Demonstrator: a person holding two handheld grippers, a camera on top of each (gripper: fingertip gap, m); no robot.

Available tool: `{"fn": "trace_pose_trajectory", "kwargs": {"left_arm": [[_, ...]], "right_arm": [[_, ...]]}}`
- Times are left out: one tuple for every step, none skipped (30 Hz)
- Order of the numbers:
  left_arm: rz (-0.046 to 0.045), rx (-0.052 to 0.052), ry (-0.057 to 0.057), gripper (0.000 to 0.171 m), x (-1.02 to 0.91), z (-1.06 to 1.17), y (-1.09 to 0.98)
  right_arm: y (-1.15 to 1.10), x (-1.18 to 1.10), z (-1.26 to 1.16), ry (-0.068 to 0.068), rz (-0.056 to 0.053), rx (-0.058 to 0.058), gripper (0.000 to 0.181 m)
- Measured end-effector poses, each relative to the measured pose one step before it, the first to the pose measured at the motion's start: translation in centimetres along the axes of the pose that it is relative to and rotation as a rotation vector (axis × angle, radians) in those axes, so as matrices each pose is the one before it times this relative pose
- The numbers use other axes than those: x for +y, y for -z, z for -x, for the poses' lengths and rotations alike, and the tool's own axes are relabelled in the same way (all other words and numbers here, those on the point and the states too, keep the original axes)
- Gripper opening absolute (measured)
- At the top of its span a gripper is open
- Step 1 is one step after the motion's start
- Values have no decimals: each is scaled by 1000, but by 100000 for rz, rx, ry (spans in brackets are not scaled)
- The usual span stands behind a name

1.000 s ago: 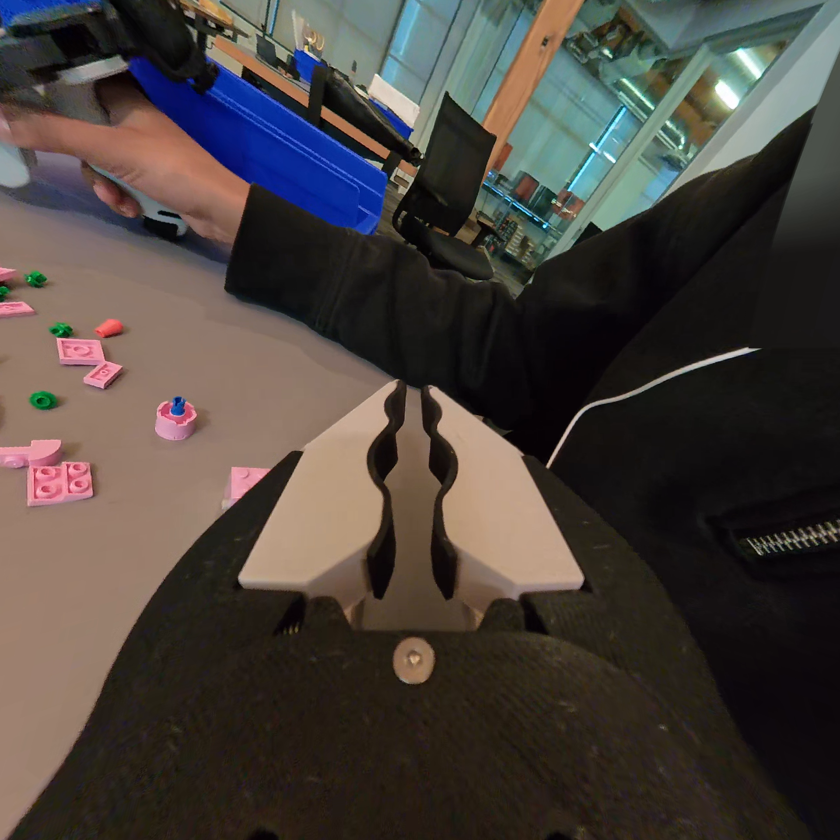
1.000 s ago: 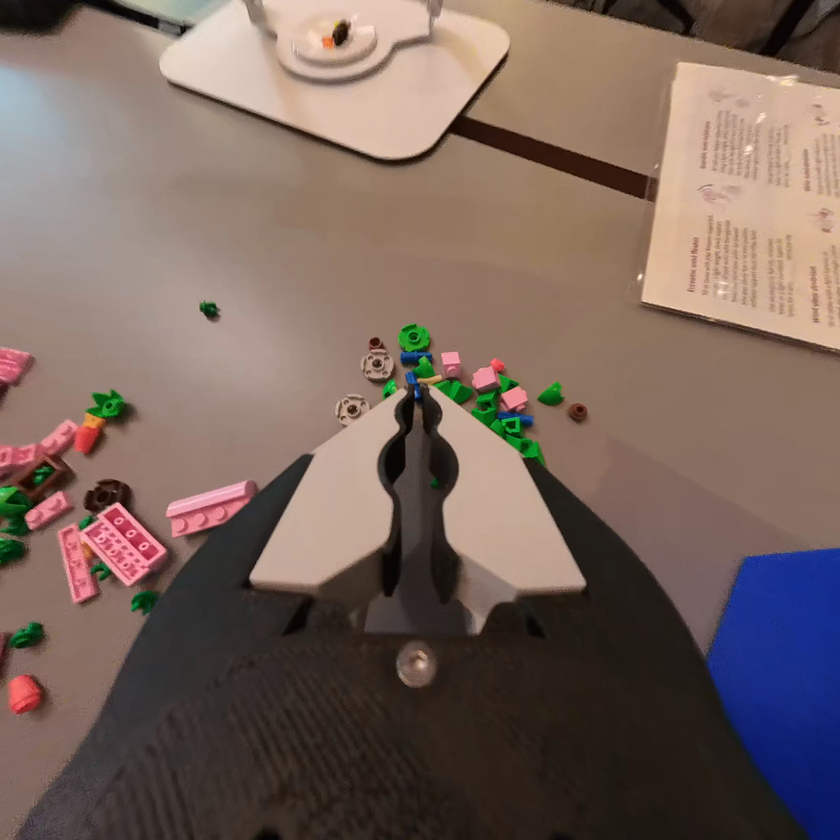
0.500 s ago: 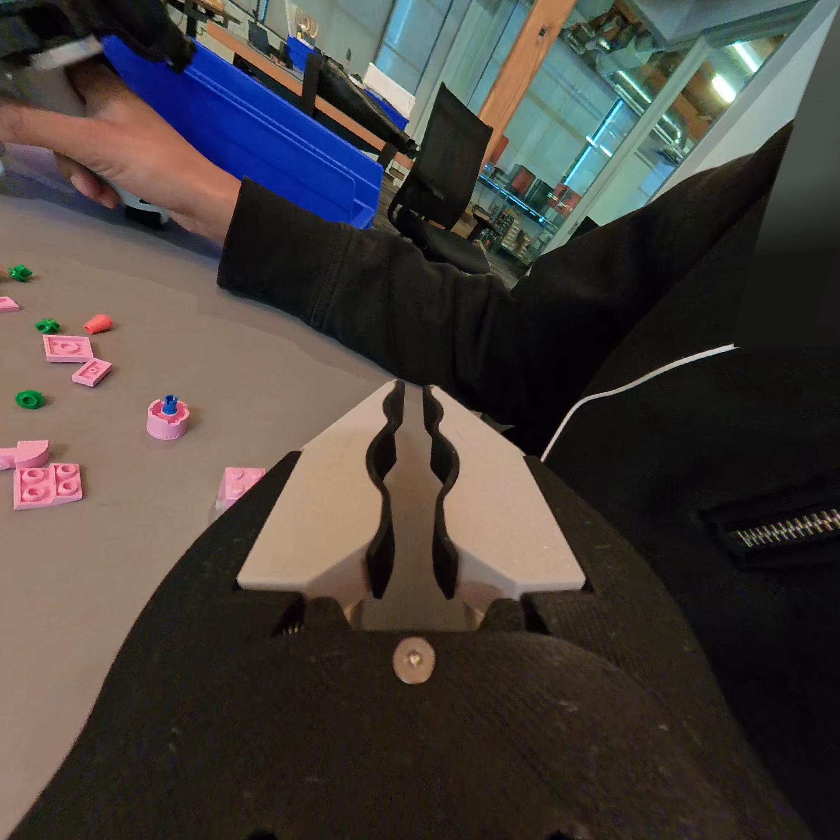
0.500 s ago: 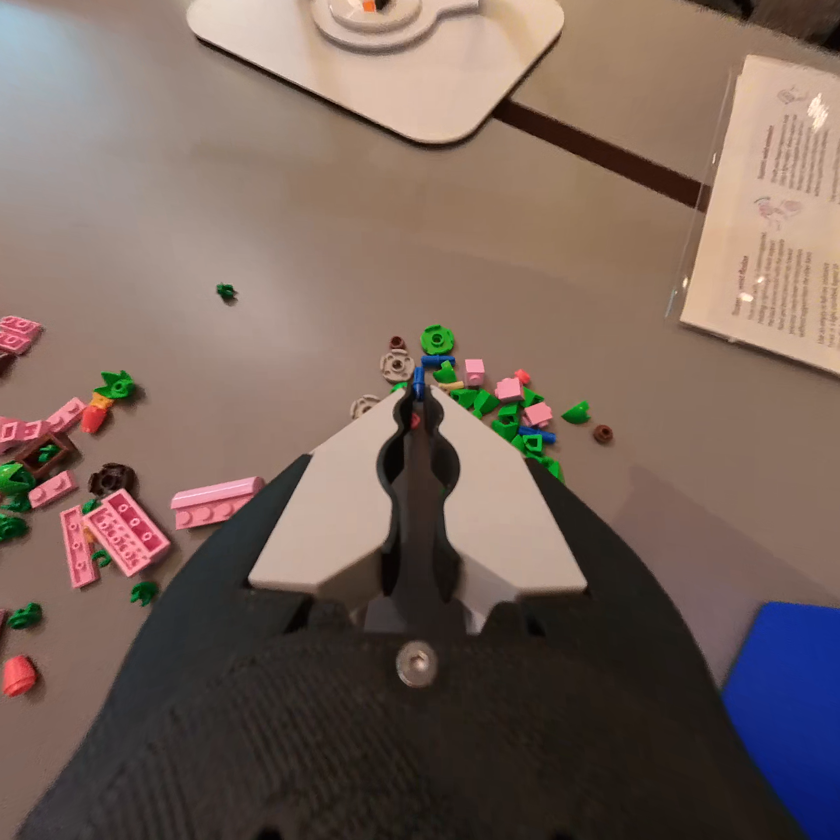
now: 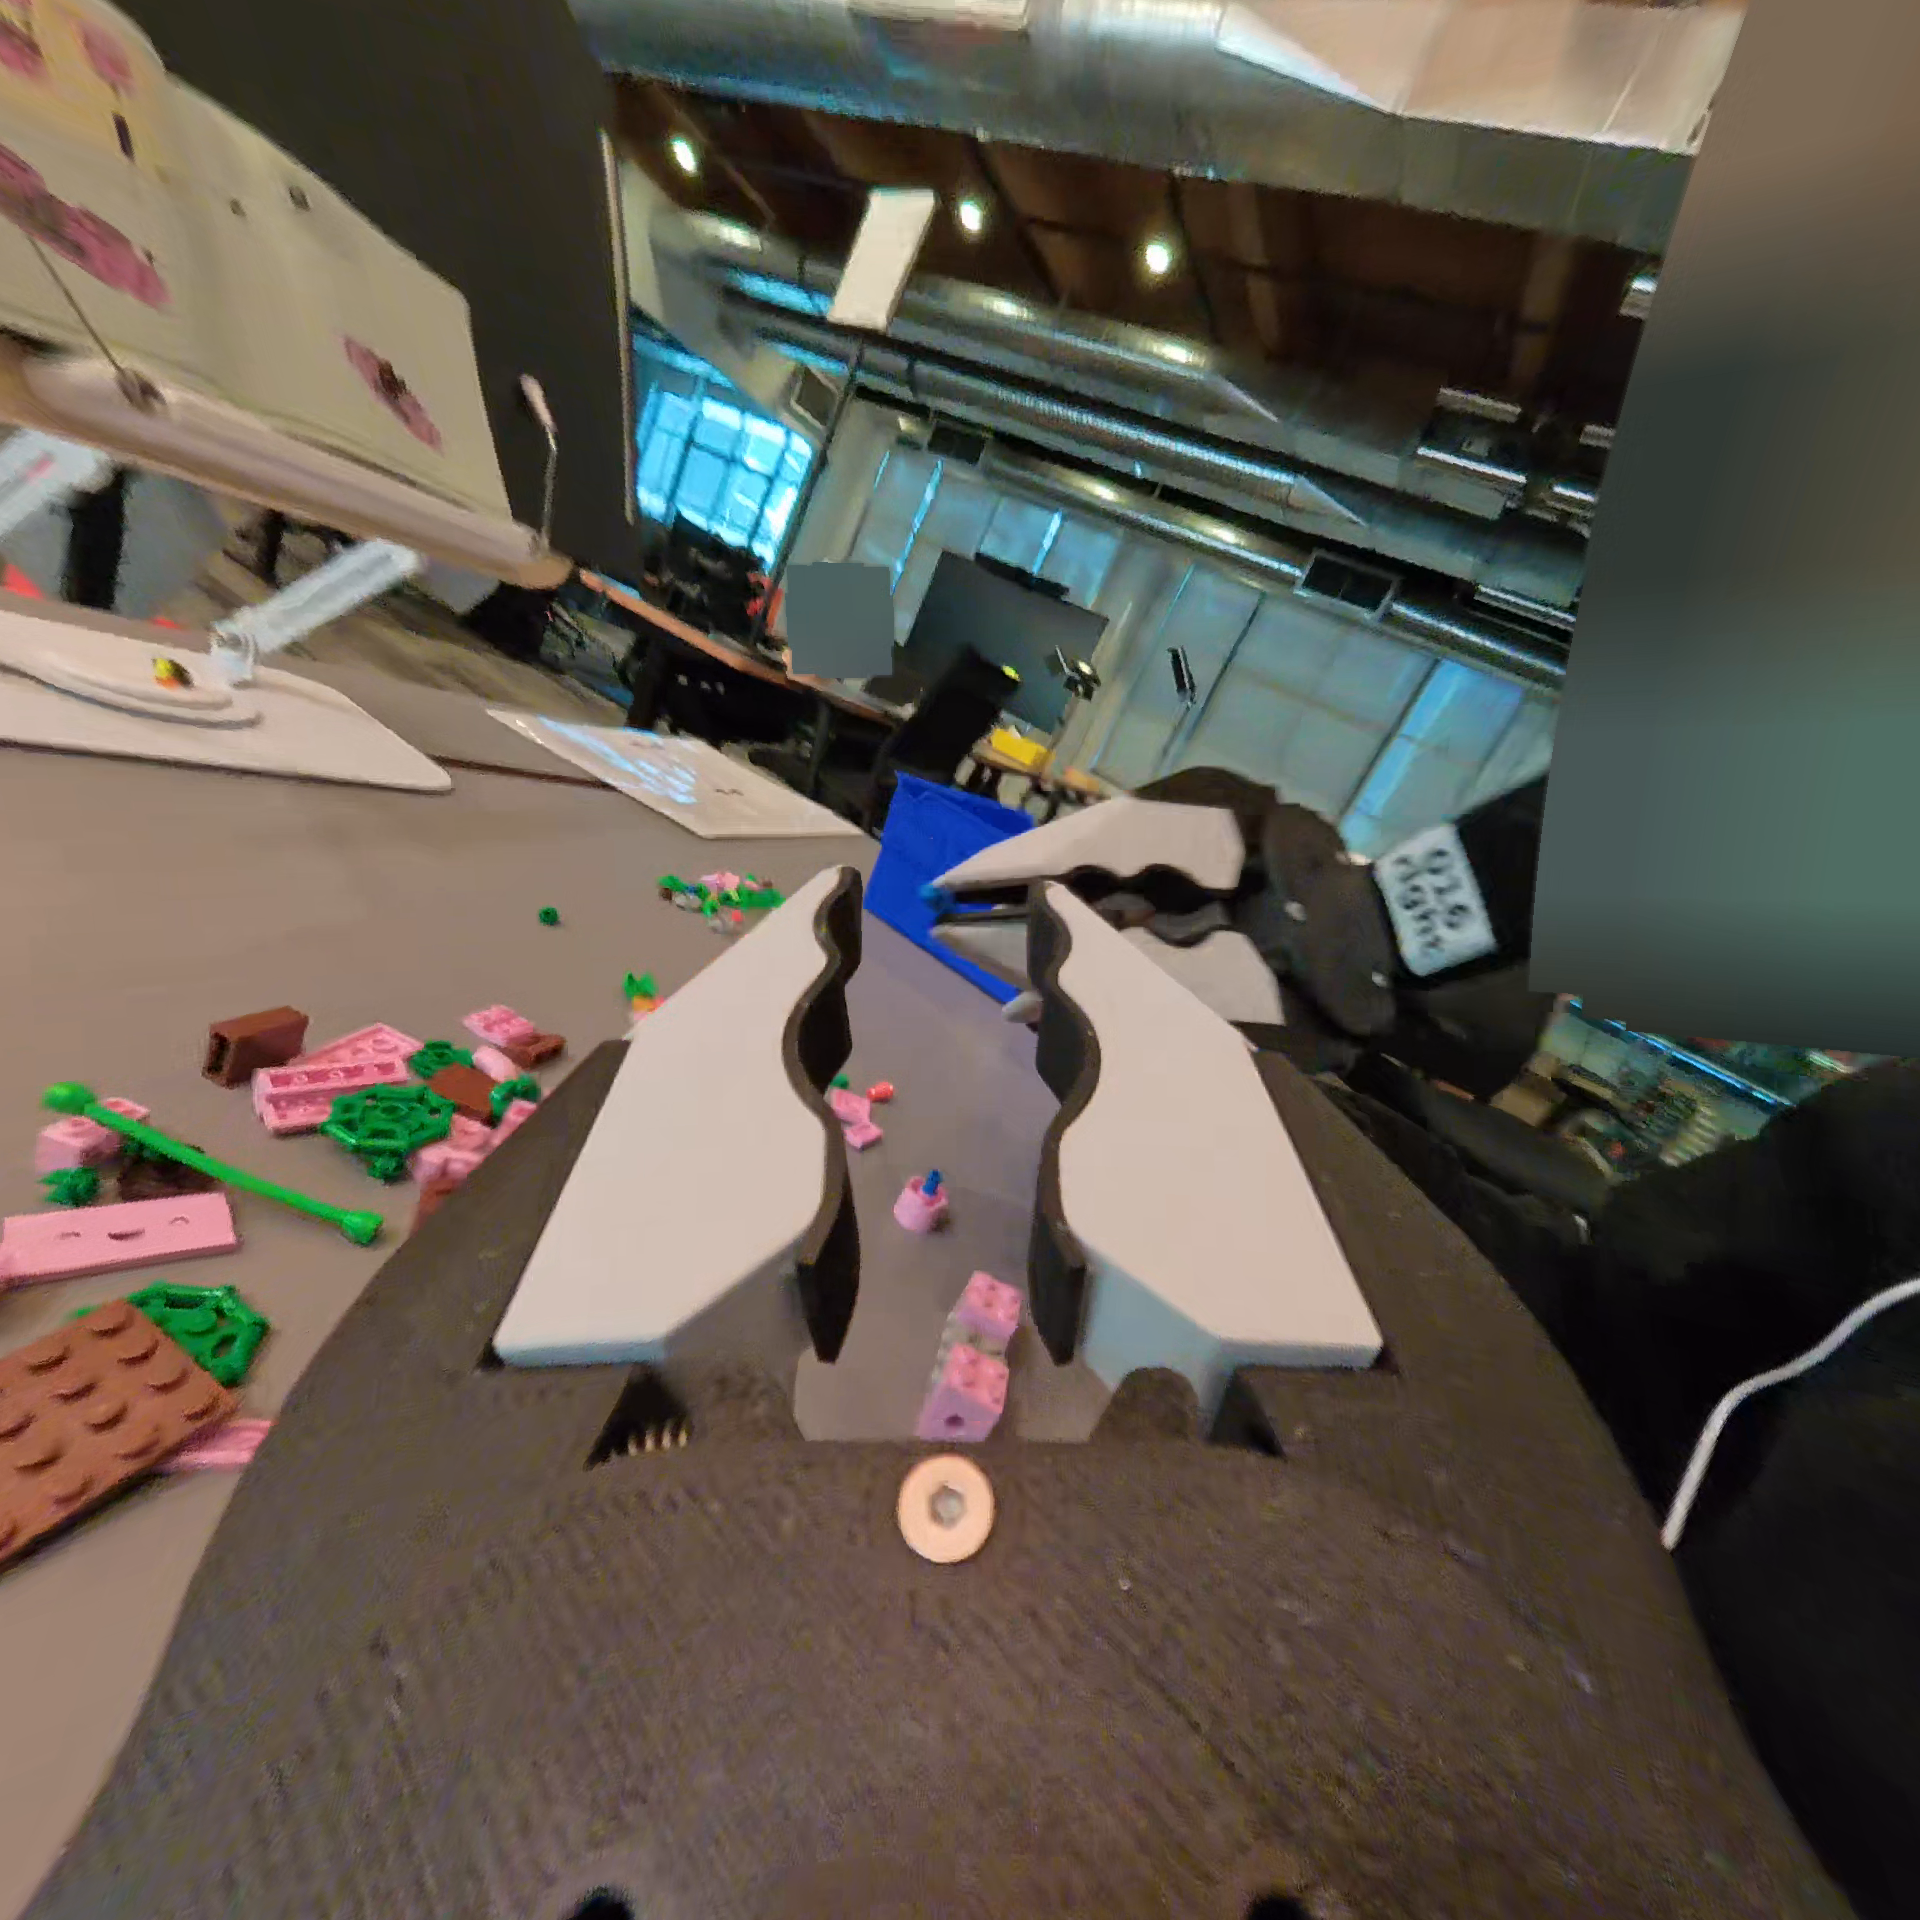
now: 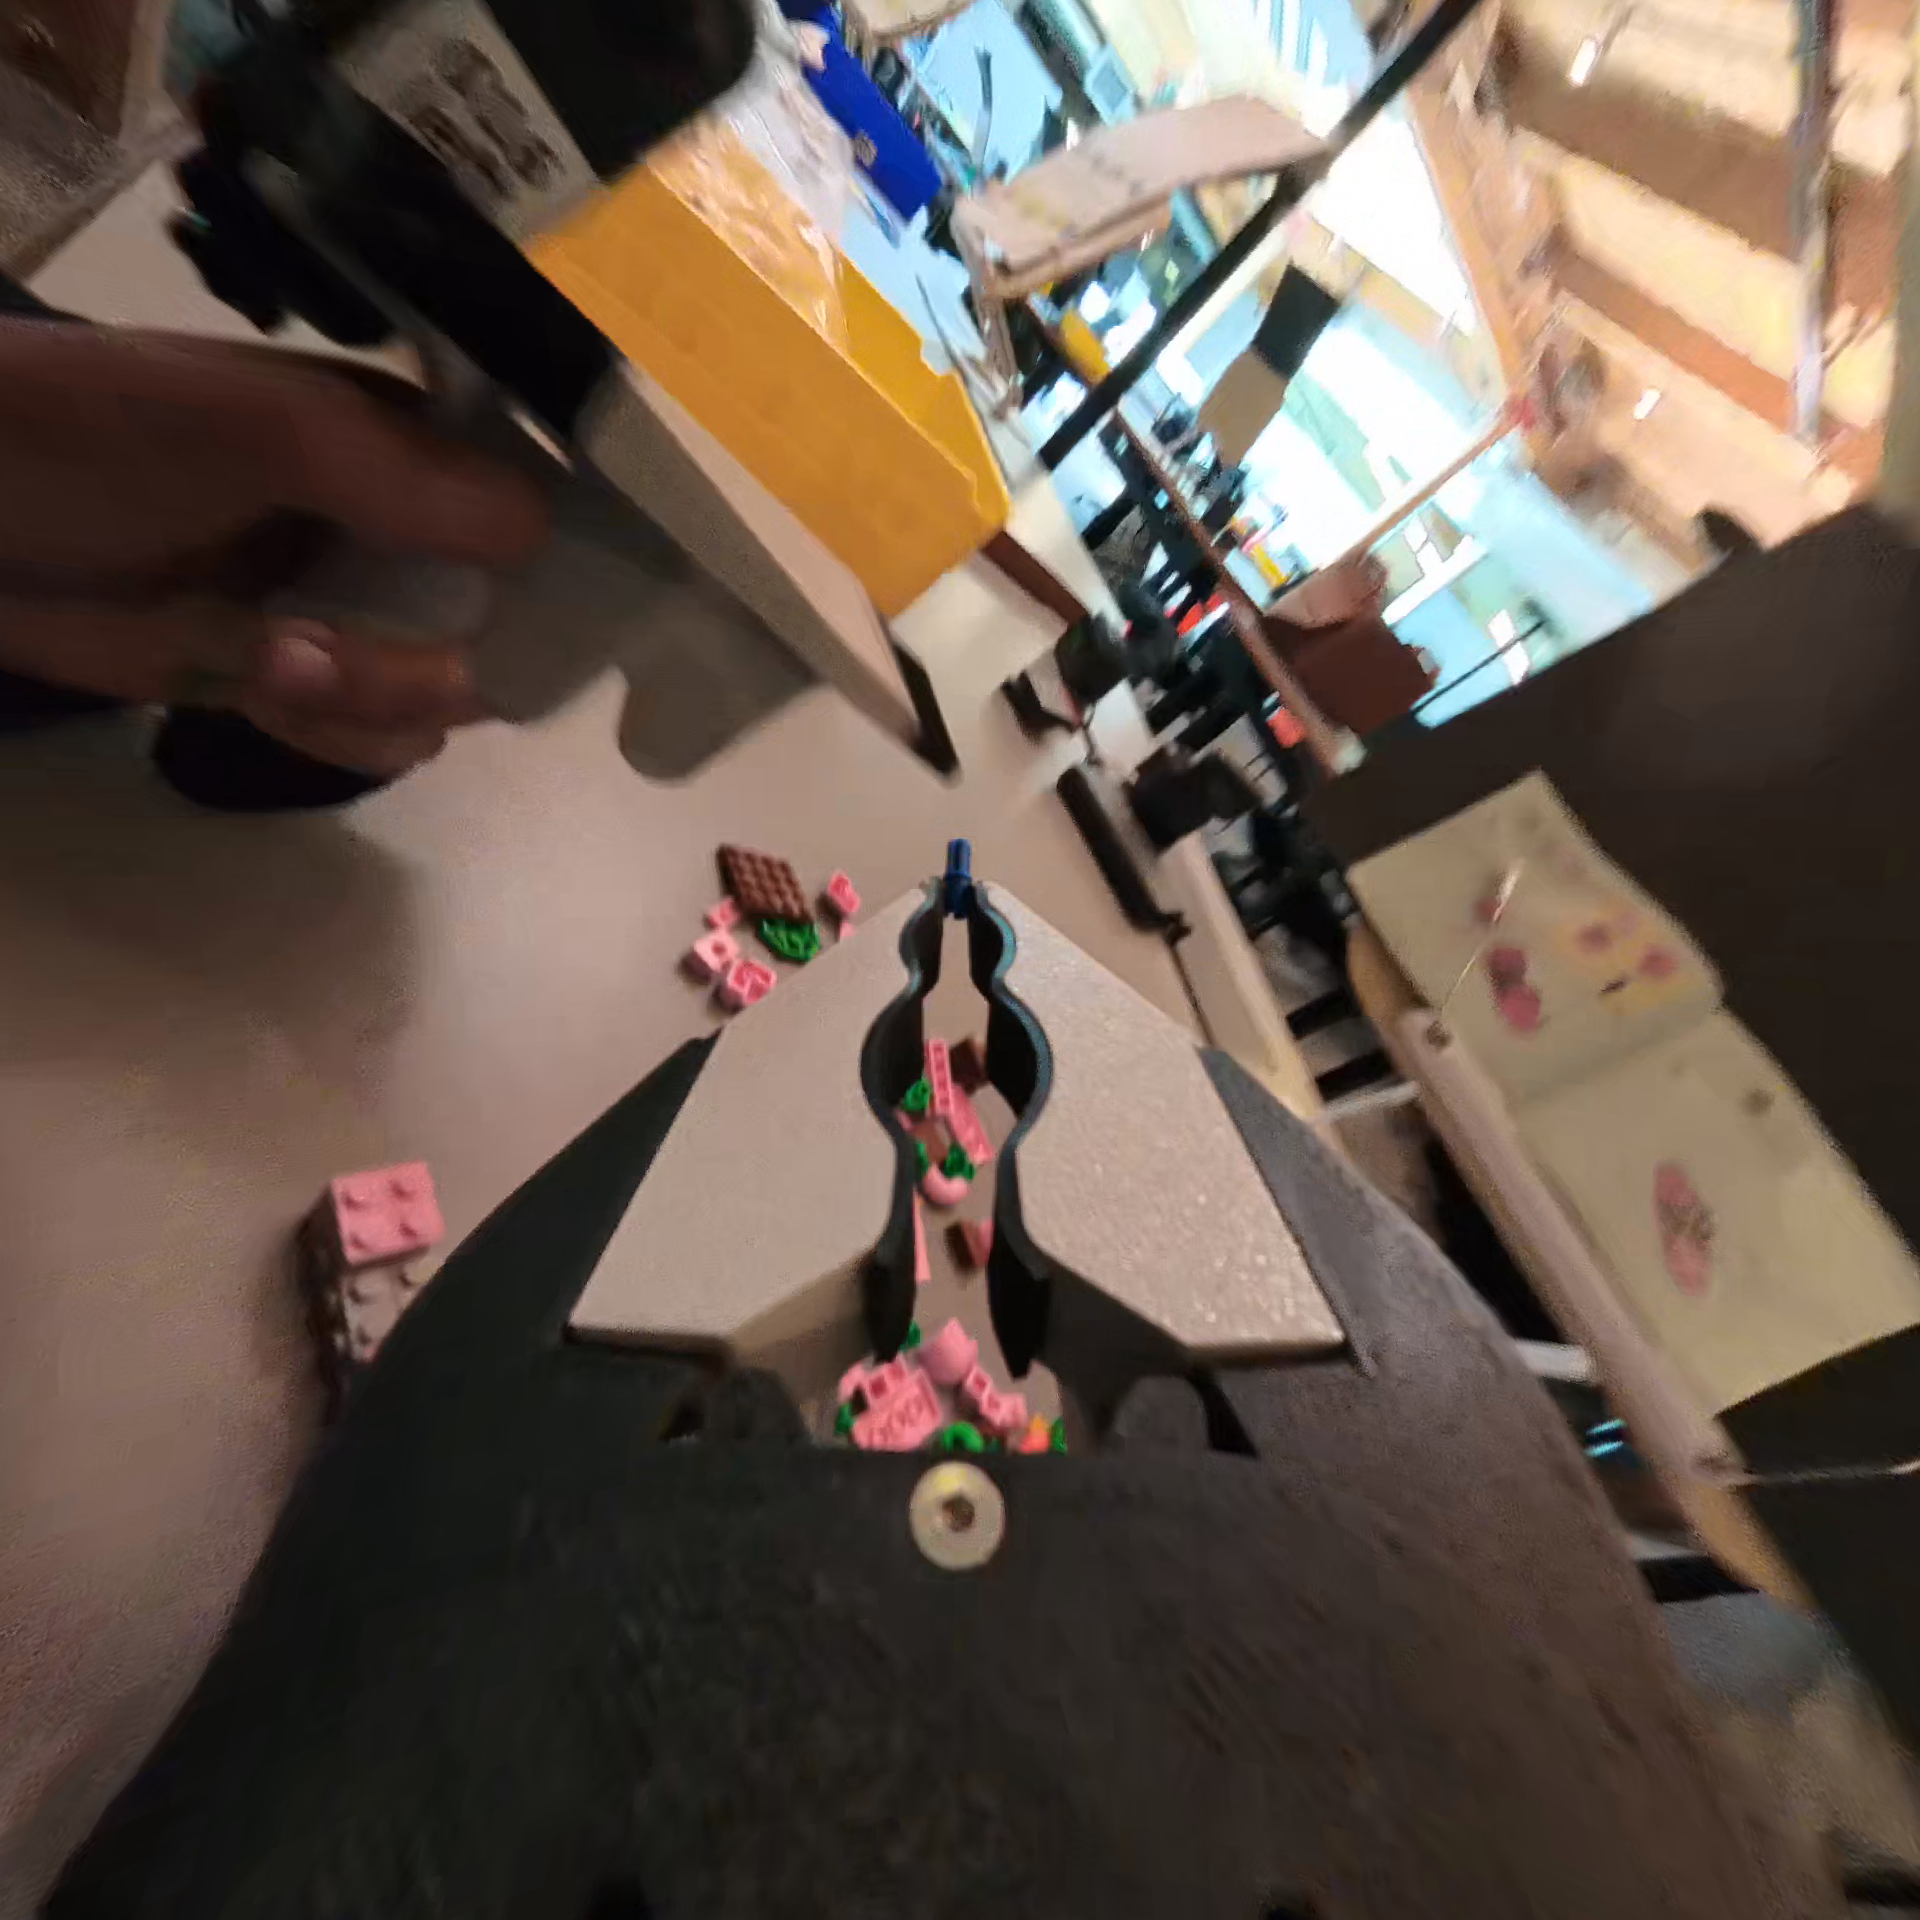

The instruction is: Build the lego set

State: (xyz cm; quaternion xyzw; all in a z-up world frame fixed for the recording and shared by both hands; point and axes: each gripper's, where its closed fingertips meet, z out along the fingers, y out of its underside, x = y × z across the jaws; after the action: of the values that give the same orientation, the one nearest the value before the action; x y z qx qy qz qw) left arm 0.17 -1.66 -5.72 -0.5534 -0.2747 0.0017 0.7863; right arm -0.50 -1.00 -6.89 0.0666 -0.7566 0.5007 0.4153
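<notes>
From the left wrist view, the left hand-held gripper [image 5: 945, 894] has its two grey fingers wide apart, with nothing between them. It hangs over the flat grey bench [image 5: 312, 914]. Down through the gap sits a small round pink lego piece with a blue peg on top [image 5: 922, 1202], and closer in, a stack of pink and grey square lego bricks [image 5: 971, 1366]. To the left lie a long thin green lego stem [image 5: 213, 1164], a flat brown studded lego plate [image 5: 88, 1403] and a flat pink lego tile [image 5: 114, 1236]. Only this view shows the right hand-held gripper [image 5: 940, 896] from the side, up off the bench by a blue plastic bin [image 5: 935, 862].

From the right wrist view, the right hand-held gripper [image 6: 958, 902] is pinched tight on a tiny blue lego peg [image 6: 957, 868] at its tips. Only here can the peg be seen clearly. Below lie more pink and green pieces. A blurry hand [image 6: 260, 582] holds the other tool at the upper left. A yellow plastic bin [image 6: 769, 343] sits behind.
</notes>
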Motion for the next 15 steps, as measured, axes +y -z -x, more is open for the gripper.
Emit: {"fn": "trace_pose_trajectory", "kwargs": {"left_arm": [[2863,2536,2434,30,517,-196,-262],[1243,4011,2437,32,231,-430,-132],[-1376,4094,1801,32,-204,-484,73],[-1310,2804,1231,25,-181,-290,100],[-429,2912,1381,15,-51,-297,58],[-85,4246,2236,11,3,-452,-54],[606,4259,2990,10,158,-414,-144],[1051,3637,3419,11,245,-272,-150],[102,2824,3377,16,71,-162,-64],[-1014,2099,2596,17,-142,-82,82],[-1041,669,2132,11,-156,99,155],[-931,762,1750,5,-138,58,164],[-853,1926,1812,2,-145,-128,113],[116,1808,1744,2,21,-124,22],[385,1047,1416,2,67,-19,-12]], "right_arm": [[159,-1068,396,5363,-2151,3038,2],[287,-822,53,4385,-1976,3281,2],[301,-423,-127,2917,-855,2670,2],[242,-160,-83,996,-360,1011,2],[199,-75,-51,-1214,-620,-83,2],[158,-55,100,-2183,-1038,-1345,3],[123,23,81,-1472,-580,-863,3],[78,40,34,-28,-336,-148,2],[28,82,83,603,180,-298,3],[24,44,28,809,83,45,3],[26,-127,168,369,-699,-988,2],[14,-200,202,-405,-967,-1291,2],[-5,-189,211,-410,-912,-1283,2],[-11,-81,135,-75,-288,-678,2],[8,-16,9,405,65,260,2]]}}
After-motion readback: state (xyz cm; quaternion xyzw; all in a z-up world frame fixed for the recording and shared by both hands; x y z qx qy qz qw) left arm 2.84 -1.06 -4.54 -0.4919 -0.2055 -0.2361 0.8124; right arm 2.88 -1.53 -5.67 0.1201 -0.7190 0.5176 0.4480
